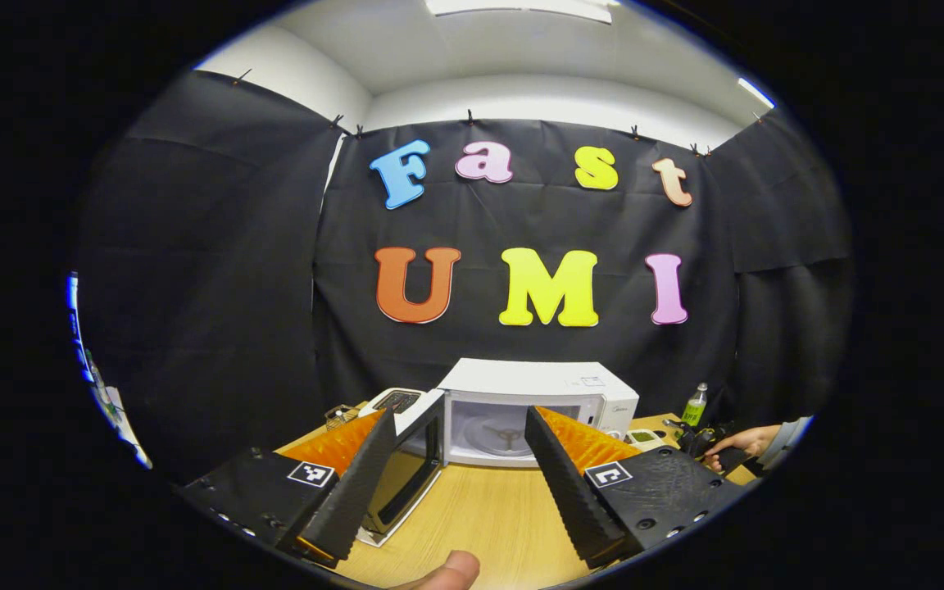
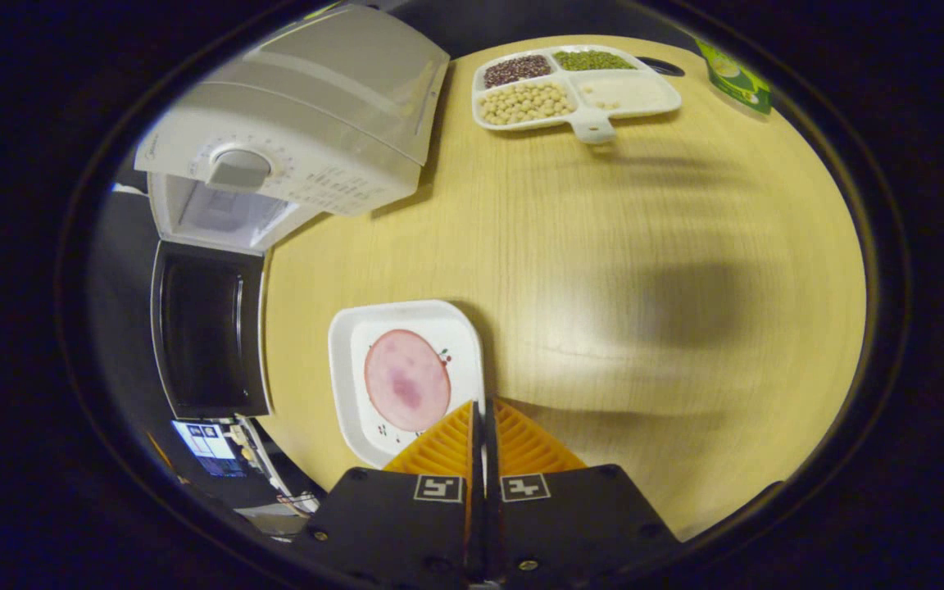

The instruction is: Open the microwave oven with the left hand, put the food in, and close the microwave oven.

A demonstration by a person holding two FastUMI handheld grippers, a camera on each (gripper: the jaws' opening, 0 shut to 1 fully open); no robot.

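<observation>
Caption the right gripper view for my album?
Right gripper pinching a plate of sliced meat beside the open microwave.

Booth walls: black cloth (image 1: 218, 270) hung on three sides, clipped along the top edge, panels meeting at the corners with slight gaps. Above the cloth, white wall (image 1: 537, 98) and white ceiling (image 1: 406, 41) with a bright strip light (image 1: 521, 6) overhead and a second light (image 1: 755, 92) toward the right. Tabletop (image 2: 603, 246) is light wood grain, evenly lit, with soft blurred shadows across its middle in the right gripper view. Back edge of the tabletop sits against the cloth in the left gripper view. Past the tabletop's left edge in the right gripper view, dark floor area and a lit screen (image 2: 210, 447) low down.
</observation>
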